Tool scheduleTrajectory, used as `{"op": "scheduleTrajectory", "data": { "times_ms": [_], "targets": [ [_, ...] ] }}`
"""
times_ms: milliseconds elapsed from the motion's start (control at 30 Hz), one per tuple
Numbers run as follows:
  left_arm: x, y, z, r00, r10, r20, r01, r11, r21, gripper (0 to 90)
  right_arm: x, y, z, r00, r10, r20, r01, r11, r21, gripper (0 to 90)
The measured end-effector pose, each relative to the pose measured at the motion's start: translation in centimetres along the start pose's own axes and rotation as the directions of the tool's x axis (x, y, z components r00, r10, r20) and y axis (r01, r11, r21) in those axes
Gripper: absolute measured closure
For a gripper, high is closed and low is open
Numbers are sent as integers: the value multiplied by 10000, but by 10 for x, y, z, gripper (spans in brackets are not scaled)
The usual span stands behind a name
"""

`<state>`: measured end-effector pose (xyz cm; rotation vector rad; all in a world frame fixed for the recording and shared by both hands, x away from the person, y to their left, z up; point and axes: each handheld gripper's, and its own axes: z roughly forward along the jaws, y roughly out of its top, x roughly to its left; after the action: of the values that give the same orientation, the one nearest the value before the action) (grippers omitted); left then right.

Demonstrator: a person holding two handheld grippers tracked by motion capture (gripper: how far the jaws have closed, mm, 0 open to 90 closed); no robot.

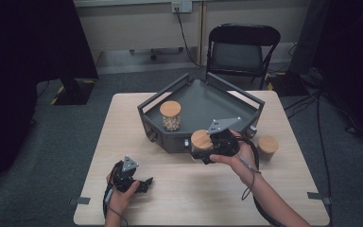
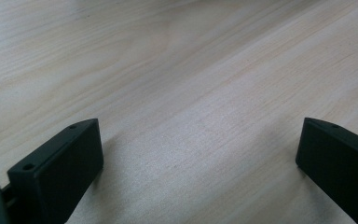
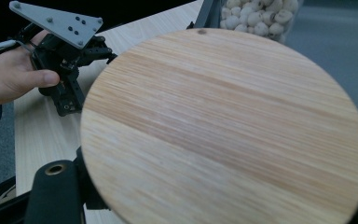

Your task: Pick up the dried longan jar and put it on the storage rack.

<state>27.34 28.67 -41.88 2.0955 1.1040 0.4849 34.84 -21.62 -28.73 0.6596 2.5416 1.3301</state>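
My right gripper [image 1: 207, 150] is shut on a jar with a round wooden lid [image 1: 201, 139], held just above the table against the front wall of the dark grey tray [image 1: 203, 97]. In the right gripper view that lid [image 3: 223, 130] fills the space between the jaws and hides the jar's body. A second wooden-lidded jar [image 1: 170, 116] with pale nuts stands inside the tray at its left; its lower part [image 3: 256, 16] shows behind the held lid. My left gripper [image 1: 142, 183] rests on the table at the front left, open, with only bare wood [image 2: 198, 93] between its jaws.
A third wooden-lidded jar [image 1: 268, 147] stands on the table right of the tray. Beyond the table stands a black folding chair [image 1: 243, 47]. Cables trail over the floor at the right. My left gripper [image 3: 67, 93] and its hand lie beyond the held lid.
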Motion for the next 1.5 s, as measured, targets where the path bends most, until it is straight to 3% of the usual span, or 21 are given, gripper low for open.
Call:
{"op": "scheduleTrajectory", "data": {
  "times_ms": [433,800,1200,1500],
  "targets": [
    [0,0,0,10000,4,0,-4,10000,2,2,-10,20,-7,9998,87,181,-85,9998,-152,256],
    [0,0,0,10000,1,0,-1,10000,1,2,-25,31,-2,9987,369,357,-365,9993,-108,256],
    [0,0,0,10000,1,0,-1,10000,1,2,-34,50,-4,9939,455,1002,-433,9988,-238,256],
    [0,0,0,10000,-2,2,2,10000,-1,2,-37,63,4,9913,478,1227,-459,9988,-179,256]
  ]
}}
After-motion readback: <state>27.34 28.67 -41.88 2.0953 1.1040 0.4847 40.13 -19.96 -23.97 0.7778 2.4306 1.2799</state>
